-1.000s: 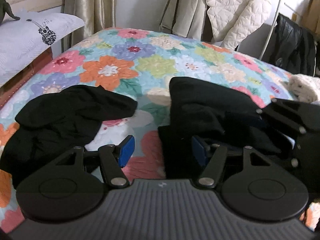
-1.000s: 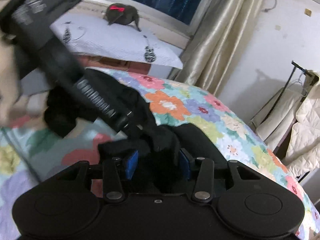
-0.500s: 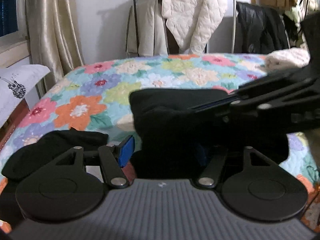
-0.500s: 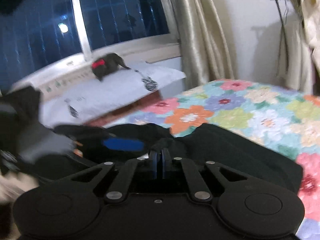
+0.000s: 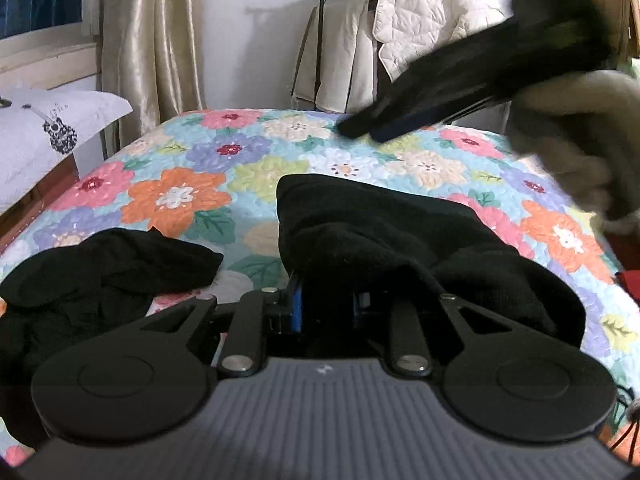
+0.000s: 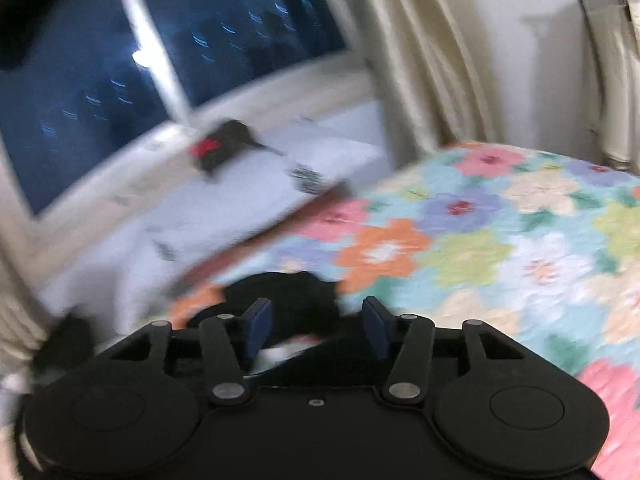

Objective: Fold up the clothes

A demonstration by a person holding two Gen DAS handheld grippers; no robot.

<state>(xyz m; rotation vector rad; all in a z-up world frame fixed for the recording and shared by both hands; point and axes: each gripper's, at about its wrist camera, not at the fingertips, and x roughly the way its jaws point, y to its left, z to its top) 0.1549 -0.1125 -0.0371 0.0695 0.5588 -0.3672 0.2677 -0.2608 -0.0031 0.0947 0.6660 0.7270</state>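
A folded black garment [image 5: 380, 232] lies on the flowered quilt [image 5: 192, 196], with its near edge bunched between the fingers of my left gripper [image 5: 326, 304], which is shut on it. A second, crumpled black garment [image 5: 120, 264] rests to the left. My right gripper [image 5: 360, 128] hovers blurred above the bed at upper right, held by a hand in a grey sleeve [image 5: 580, 140]. In the right wrist view the right gripper [image 6: 316, 328] is open with nothing between its blue pads [image 6: 260, 328], and black cloth [image 6: 288, 292] shows beyond it.
A white pillow [image 5: 40, 140] sits at the bed's left. A dark plush toy [image 6: 224, 148] lies on it below the window [image 6: 100, 80]. Gold curtains [image 5: 148, 40] hang behind, and a rack with a cream quilted jacket [image 5: 432, 20] stands past the far edge.
My left gripper has shut on the folded black garment. My right gripper has let go of it, opened, and swung up and away over the bed.
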